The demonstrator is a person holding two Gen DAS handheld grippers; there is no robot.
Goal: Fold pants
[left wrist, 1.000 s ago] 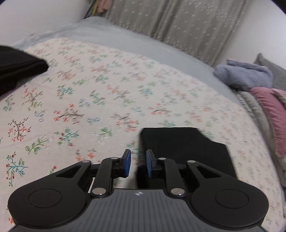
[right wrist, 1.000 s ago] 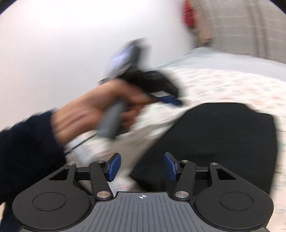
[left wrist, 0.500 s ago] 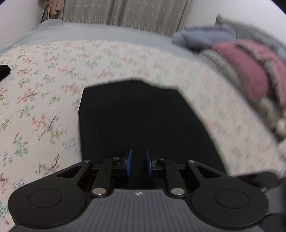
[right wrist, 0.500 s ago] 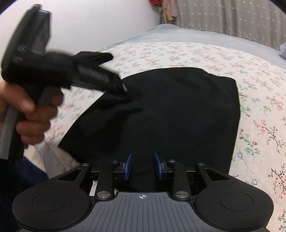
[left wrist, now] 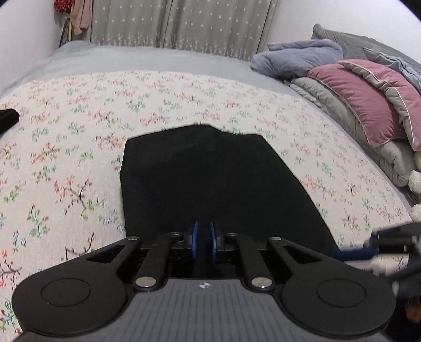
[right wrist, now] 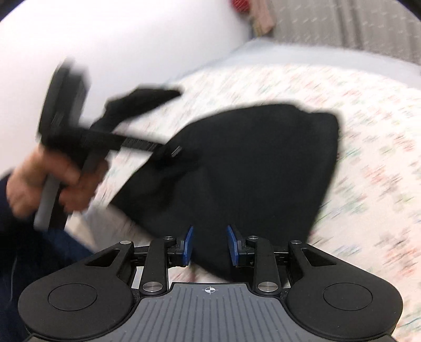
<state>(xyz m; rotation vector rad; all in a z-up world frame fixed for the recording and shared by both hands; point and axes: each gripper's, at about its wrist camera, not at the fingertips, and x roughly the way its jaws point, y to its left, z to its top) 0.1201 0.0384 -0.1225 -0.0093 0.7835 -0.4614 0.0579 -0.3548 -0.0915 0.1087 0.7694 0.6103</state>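
Folded black pants (left wrist: 210,179) lie flat on the floral bedspread (left wrist: 79,147); they also show in the blurred right wrist view (right wrist: 250,163). My left gripper (left wrist: 204,240) sits over the pants' near edge, jaws nearly together with a narrow gap; whether cloth is pinched is hidden. It also shows in the right wrist view (right wrist: 168,155), held in a hand at the pants' left edge. My right gripper (right wrist: 209,244) is open over the pants' near corner, and shows blurred at the lower right of the left wrist view (left wrist: 368,250).
Pink, grey and blue pillows and bedding (left wrist: 363,94) are piled at the right of the bed. A grey sheet (left wrist: 131,58) and curtains (left wrist: 179,23) lie beyond. Another black garment (left wrist: 8,118) sits at the far left edge. A white wall (right wrist: 118,47) is left.
My left gripper swung from the bare bedspread to the pants' near edge and narrowed. My right gripper narrowed, then opened wider, and it is moving fast now.
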